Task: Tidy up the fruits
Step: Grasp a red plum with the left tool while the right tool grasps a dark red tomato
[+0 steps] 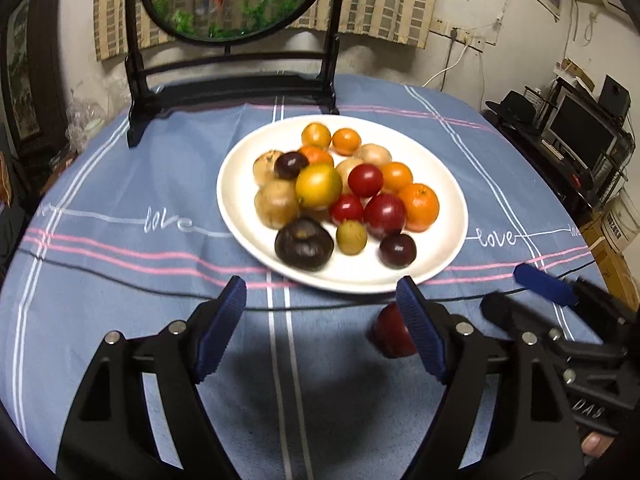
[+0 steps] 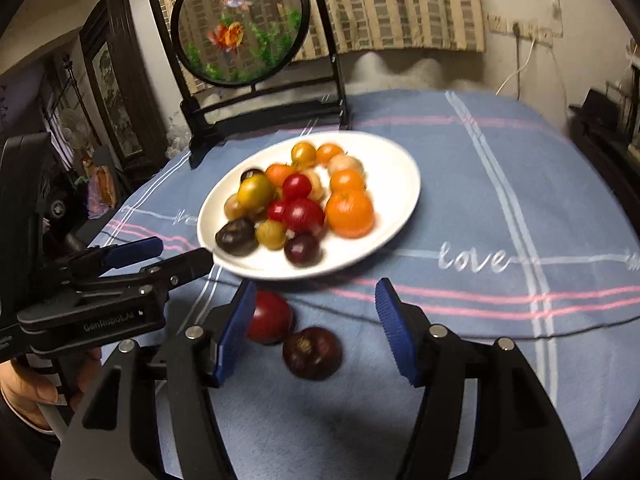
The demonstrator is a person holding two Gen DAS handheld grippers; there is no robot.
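Note:
A white plate [image 1: 248, 216] holds several mixed fruits: oranges, red, dark purple, yellow-green and tan ones; it also shows in the right wrist view [image 2: 400, 184]. My left gripper [image 1: 320, 300] is open and empty just in front of the plate. A red fruit [image 1: 390, 338] lies on the cloth behind its right finger. My right gripper [image 2: 316, 300] is open and empty over two fruits on the cloth: the red one [image 2: 270, 322] beside its left finger and a dark purple one [image 2: 312, 352] between the fingers. The left gripper [image 2: 160, 256] shows at the left of the right wrist view.
A blue striped tablecloth [image 1: 120, 200] covers the round table. A black stand with a round fish screen [image 1: 236, 60] stands behind the plate. Shelves with a monitor [image 1: 580, 132] are off the table to the right.

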